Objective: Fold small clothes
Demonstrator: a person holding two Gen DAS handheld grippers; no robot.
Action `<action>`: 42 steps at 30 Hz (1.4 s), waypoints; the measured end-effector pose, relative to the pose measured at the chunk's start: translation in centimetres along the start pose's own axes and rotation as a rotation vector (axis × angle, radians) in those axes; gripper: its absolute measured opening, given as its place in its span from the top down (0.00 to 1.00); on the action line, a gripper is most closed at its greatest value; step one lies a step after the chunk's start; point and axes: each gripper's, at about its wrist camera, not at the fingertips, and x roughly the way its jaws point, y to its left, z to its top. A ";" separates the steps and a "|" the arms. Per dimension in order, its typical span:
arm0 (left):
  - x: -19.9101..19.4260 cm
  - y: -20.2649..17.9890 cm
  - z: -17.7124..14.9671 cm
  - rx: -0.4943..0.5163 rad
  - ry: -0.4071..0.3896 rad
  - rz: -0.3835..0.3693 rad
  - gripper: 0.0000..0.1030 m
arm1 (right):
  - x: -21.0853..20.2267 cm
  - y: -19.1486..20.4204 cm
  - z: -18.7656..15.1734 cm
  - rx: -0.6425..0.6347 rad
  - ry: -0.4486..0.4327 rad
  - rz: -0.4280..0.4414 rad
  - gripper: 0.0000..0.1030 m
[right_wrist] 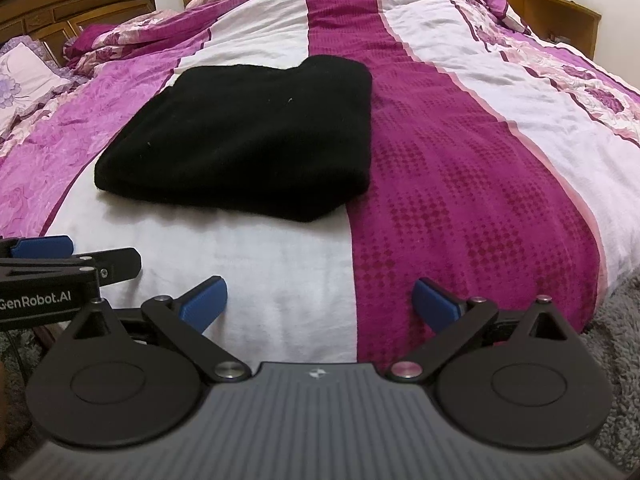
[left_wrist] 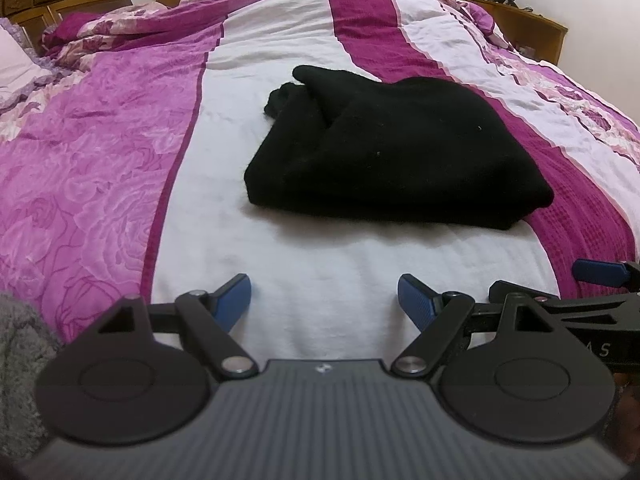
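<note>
A black garment (left_wrist: 396,152) lies folded into a thick, roughly square bundle on a bed (left_wrist: 320,280). The bed cover has lengthwise stripes: white, dark magenta with a woven dot pattern, and lighter pink with a rose print. The bundle sits mostly on the white stripe, and its right edge laps onto the dark magenta stripe (right_wrist: 460,200). In the left wrist view a smaller flap of the same black cloth sticks out at the far left corner of the bundle; in the right wrist view the top looks flat and smooth, with a few pale specks of lint.

The left tool (left_wrist: 324,304) hangs over the near end of the bed with its blue-padded fingers (left_wrist: 234,300) spread wide and only white cover between them. It touches nothing and is well short of the garment.

The right tool (right_wrist: 320,304) is just beside it, to its right, also spread wide and empty, with the edge between the white and magenta stripes running between its fingers. Each view catches part of the other tool at its edge.

A wooden headboard (right_wrist: 72,4) stands at the far left with a pale patterned pillow (right_wrist: 28,76) in front of it, and a wooden shelf (left_wrist: 520,20) runs along the far side of the bed. Grey shaggy carpet (right_wrist: 616,320) shows at the lower right.
</note>
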 end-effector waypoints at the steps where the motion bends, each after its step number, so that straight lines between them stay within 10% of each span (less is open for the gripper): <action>1: 0.0 0.0 0.0 0.001 0.000 0.001 0.20 | 0.0 0.0 0.0 -0.001 0.000 0.000 0.00; 42: 0.5 -0.5 -0.3 0.028 0.022 0.031 0.20 | 0.4 0.1 0.1 -0.012 -0.002 -0.002 0.00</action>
